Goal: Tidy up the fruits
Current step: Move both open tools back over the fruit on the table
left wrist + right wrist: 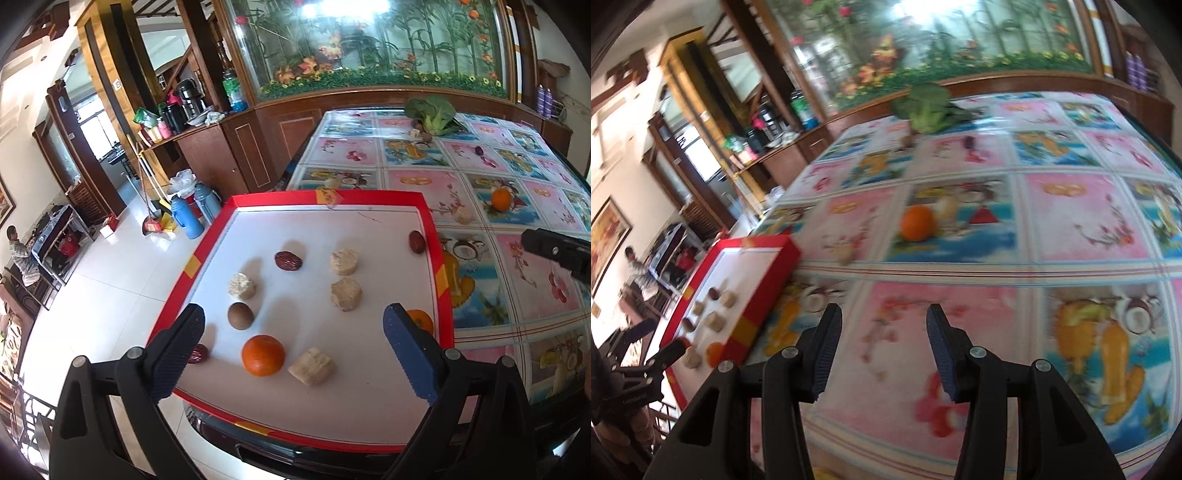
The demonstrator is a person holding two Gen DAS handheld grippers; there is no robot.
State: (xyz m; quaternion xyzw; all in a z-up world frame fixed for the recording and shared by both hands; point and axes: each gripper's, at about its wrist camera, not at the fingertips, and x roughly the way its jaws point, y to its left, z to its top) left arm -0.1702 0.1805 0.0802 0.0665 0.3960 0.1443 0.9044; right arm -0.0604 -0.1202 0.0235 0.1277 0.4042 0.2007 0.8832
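— Where are your claws?

— My left claw (293,343) hangs spread wide over the red-rimmed tray (436,236), nothing between its pads. An orange (263,355) and a pale cut block (312,365) lie on the tray floor just below it. My right claw (884,349) is partly parted and empty above the patterned tabletop (1071,221).

— What's left out?

— Another orange (917,223) sits on the tabletop, well apart from the tray, with a pale chunk (846,254) nearer the tray corner.

— How will that orange handle?

— I judge it firm but round and smooth-skinned, so it may roll. I'd pinch across its widest middle, squeezing gently. The pale chunks look crumbly; flat sides suit them best.
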